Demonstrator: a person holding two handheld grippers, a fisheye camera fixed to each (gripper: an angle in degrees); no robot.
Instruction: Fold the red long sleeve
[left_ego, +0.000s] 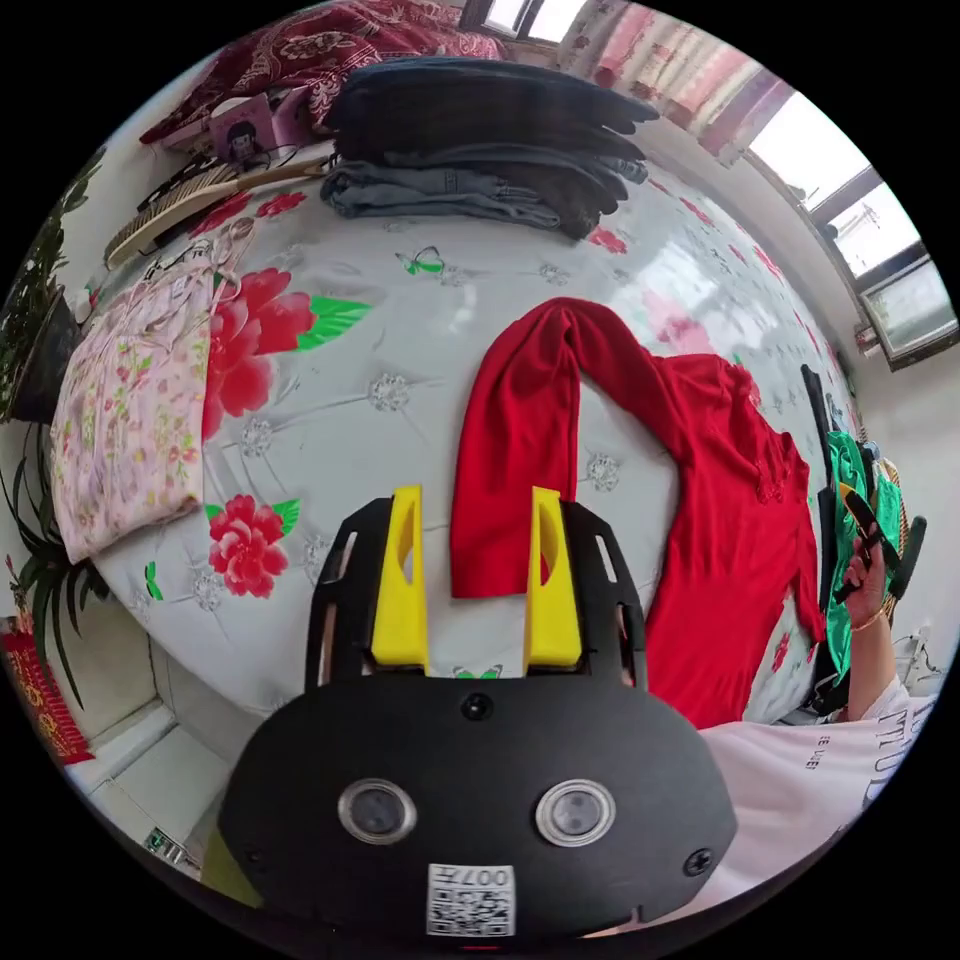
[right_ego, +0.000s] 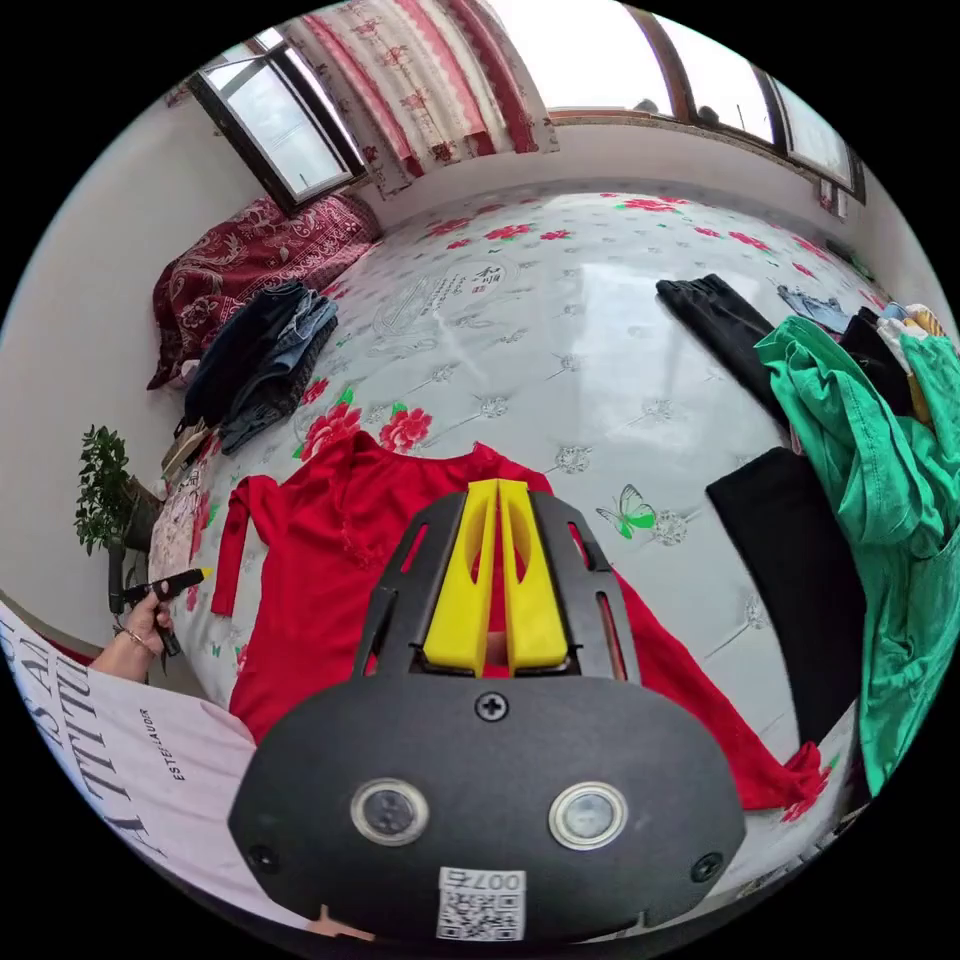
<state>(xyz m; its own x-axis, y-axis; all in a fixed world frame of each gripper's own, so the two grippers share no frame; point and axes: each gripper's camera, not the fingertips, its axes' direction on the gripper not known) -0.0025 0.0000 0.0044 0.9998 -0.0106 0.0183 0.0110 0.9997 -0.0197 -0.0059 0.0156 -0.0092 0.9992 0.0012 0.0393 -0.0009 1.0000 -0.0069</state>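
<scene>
A: How are the two claws seen?

B: The left claw (left_ego: 475, 575) is held wide open with nothing between its yellow jaws. The cuff end of a sleeve (left_ego: 505, 470) is seen just beyond the jaw tips, partly in the gap, but it is not pinched. The right claw (right_ego: 497, 575) is seen with its jaws closed almost together; whether any cloth is caught between them cannot be told.

A: Where is the red long sleeve placed?

B: The red long sleeve (right_ego: 330, 560) is spread flat on the bed (right_ego: 560, 330), near the bed's edge closest to the person. In the left gripper view, one sleeve is folded back on itself, with its cuff toward the left claw. In the right gripper view, the shirt's body lies under and just past the right claw, and the other sleeve (right_ego: 700, 700) runs out toward the bed's near edge.

A: What else is seen?

B: A green garment (right_ego: 880, 500) is heaped at one edge of the bed, and folded jeans (left_ego: 470, 150) are stacked near the far edge.
</scene>
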